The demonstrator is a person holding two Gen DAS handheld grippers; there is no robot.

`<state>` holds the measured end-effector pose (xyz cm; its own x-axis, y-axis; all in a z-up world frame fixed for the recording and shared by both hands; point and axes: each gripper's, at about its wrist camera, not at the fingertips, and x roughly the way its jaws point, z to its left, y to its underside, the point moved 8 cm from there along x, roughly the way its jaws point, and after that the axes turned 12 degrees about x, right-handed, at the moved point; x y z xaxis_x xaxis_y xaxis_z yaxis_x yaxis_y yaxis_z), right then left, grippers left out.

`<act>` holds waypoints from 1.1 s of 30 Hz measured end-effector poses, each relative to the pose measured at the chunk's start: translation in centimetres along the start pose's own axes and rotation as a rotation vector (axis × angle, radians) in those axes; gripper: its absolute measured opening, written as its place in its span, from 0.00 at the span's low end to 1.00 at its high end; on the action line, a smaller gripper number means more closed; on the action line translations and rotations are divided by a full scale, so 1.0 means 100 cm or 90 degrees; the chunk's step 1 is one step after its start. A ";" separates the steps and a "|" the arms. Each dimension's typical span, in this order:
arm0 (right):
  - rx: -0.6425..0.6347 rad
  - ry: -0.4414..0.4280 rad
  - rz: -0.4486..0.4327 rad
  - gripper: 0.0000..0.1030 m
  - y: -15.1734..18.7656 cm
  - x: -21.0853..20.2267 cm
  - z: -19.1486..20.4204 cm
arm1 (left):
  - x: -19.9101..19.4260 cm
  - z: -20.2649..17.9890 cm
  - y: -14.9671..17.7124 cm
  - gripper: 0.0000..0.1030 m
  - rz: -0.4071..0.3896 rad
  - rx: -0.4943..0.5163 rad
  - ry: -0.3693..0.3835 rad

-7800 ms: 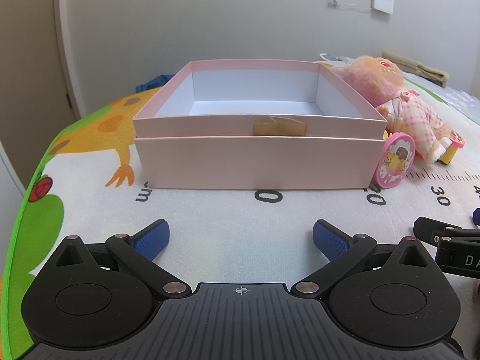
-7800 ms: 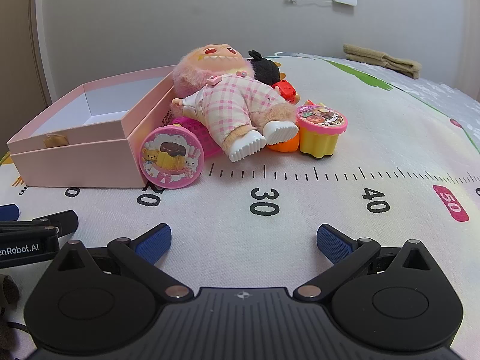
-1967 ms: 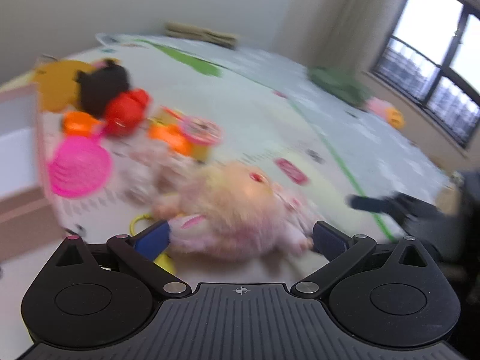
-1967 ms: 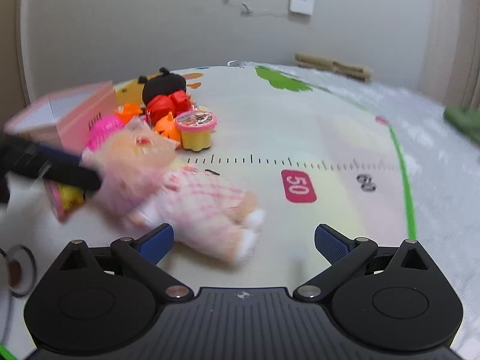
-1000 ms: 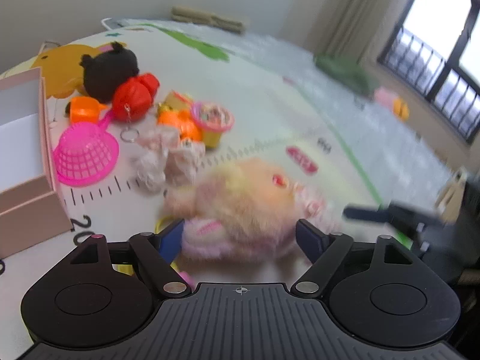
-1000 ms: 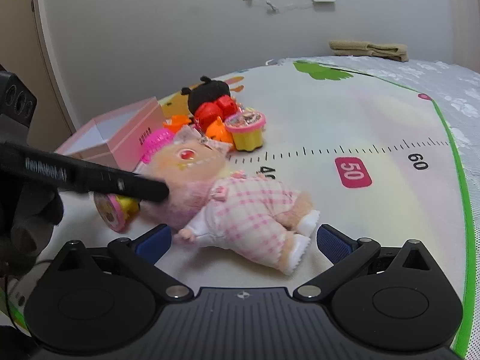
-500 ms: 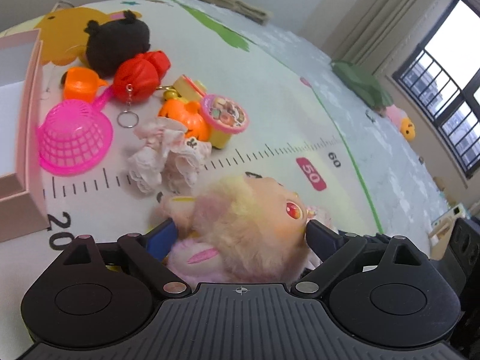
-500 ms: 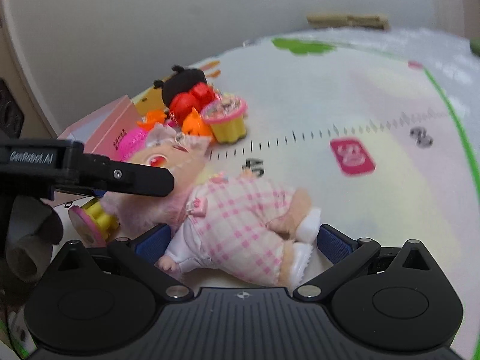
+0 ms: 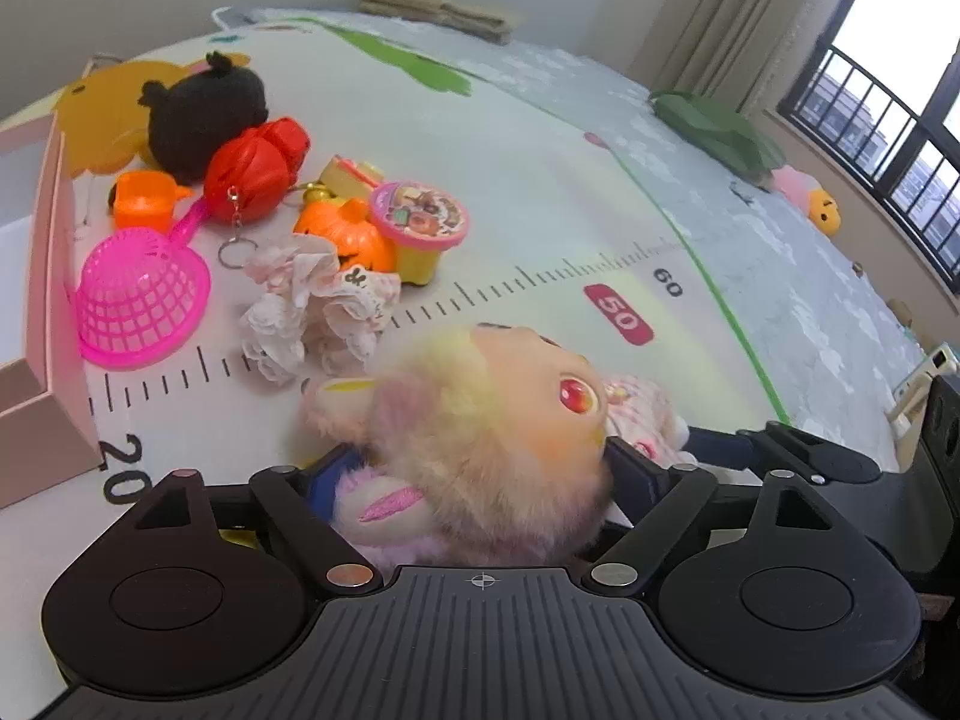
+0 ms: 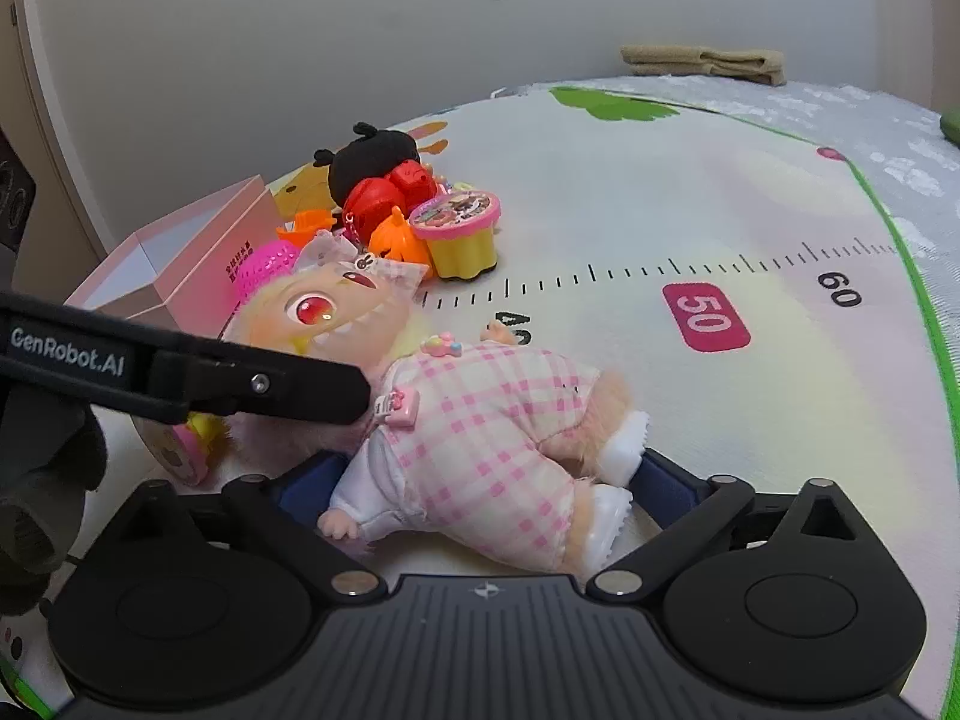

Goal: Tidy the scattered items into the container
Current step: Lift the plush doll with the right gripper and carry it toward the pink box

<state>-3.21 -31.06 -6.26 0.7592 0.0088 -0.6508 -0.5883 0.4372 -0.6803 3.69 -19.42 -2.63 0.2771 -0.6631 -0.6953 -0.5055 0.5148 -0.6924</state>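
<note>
A fluffy doll (image 9: 480, 420) in a pink checked outfit (image 10: 480, 420) lies on the play mat near the 40 mark. My left gripper (image 9: 478, 471) is closed in on its furry head, with the blue pads pressed into the fur on both sides. One left finger (image 10: 258, 384) crosses the doll's neck in the right wrist view. My right gripper (image 10: 489, 477) is open, its fingers flanking the doll's hips and legs. The pink box (image 9: 48, 276) stands open at the left edge, also visible in the right wrist view (image 10: 204, 252).
Beside the box lie a pink strainer (image 9: 138, 294), an orange cup (image 9: 144, 201), a black plush (image 9: 204, 114), a red keychain toy (image 9: 252, 174), an orange pumpkin (image 9: 345, 234), a pink-lidded yellow cup (image 9: 420, 228) and a lace cloth (image 9: 312, 306). A round pink toy (image 10: 180, 450) lies under the left gripper.
The doll was dragged away from the box. Over the last second the left gripper settled lower around its head, and the right gripper moved in until its fingers flank the legs.
</note>
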 end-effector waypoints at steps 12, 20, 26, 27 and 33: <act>-0.049 0.017 -0.036 0.95 0.002 -0.041 0.014 | -0.039 -0.030 0.014 0.82 -0.050 0.035 0.013; -0.111 -0.011 -0.067 0.95 0.004 -0.067 0.057 | -0.093 -0.024 0.029 0.82 -0.105 0.008 -0.011; -0.165 -0.047 -0.054 0.95 0.020 -0.072 0.102 | -0.134 -0.002 0.059 0.82 -0.124 -0.021 -0.040; -0.177 -0.053 -0.049 0.95 0.024 -0.071 0.112 | -0.140 0.001 0.064 0.82 -0.127 -0.025 -0.045; -0.235 -0.080 -0.009 0.95 0.048 -0.060 0.163 | -0.172 0.033 0.105 0.82 -0.138 -0.069 -0.076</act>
<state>-6.05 -14.39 -0.15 0.7827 0.1259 -0.6095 -0.6207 0.0851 -0.7794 -3.72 -0.83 1.48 0.4800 -0.6791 -0.5553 -0.5061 0.3027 -0.8076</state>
